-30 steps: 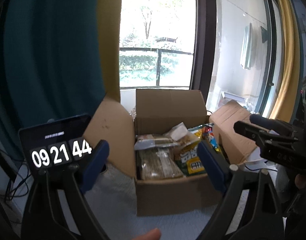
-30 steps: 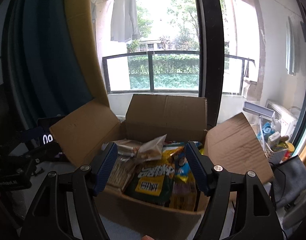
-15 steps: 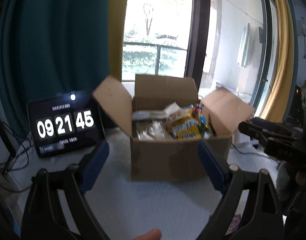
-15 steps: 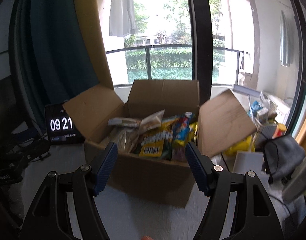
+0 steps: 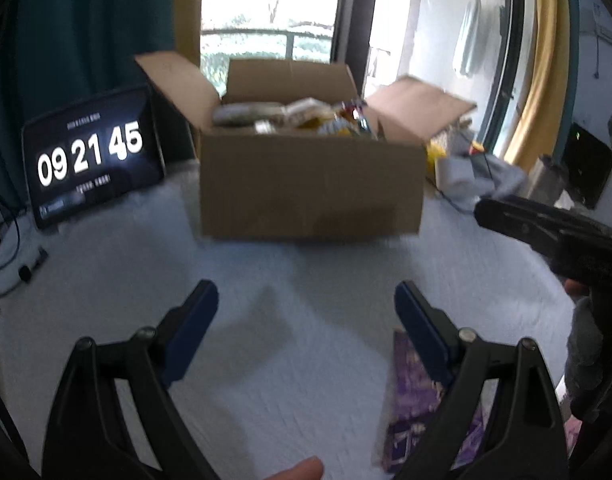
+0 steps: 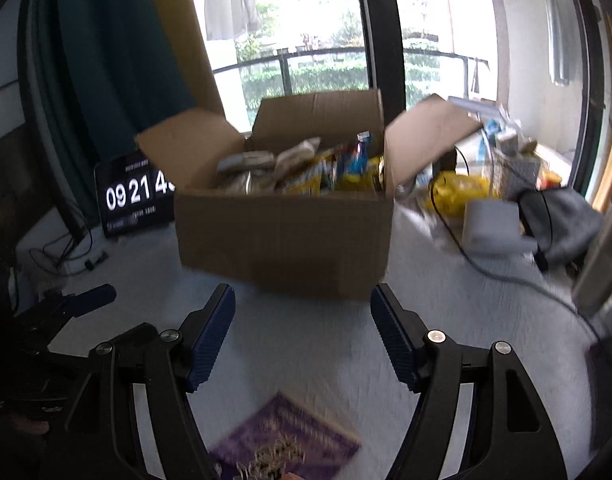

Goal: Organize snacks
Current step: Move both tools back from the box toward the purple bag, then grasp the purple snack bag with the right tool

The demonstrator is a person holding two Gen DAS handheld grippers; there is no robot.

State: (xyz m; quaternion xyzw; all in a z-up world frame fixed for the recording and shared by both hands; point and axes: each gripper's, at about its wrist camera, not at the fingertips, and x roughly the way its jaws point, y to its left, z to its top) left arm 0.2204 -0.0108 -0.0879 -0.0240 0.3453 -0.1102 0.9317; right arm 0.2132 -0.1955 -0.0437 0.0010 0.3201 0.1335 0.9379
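An open cardboard box full of snack packets stands on the white table; it also shows in the right wrist view, with its snack packets. A purple snack packet lies flat on the table near me, and shows in the left wrist view under the right finger. My left gripper is open and empty, above the table in front of the box. My right gripper is open and empty, above the purple packet.
A tablet clock stands left of the box. Cables lie at the left. A grey cloth, a white block and yellow packets sit right of the box. Windows stand behind.
Both grippers have pulled back and away from the box toward the near table; the box now looks smaller and the purple packet has come into view. Both stay open.
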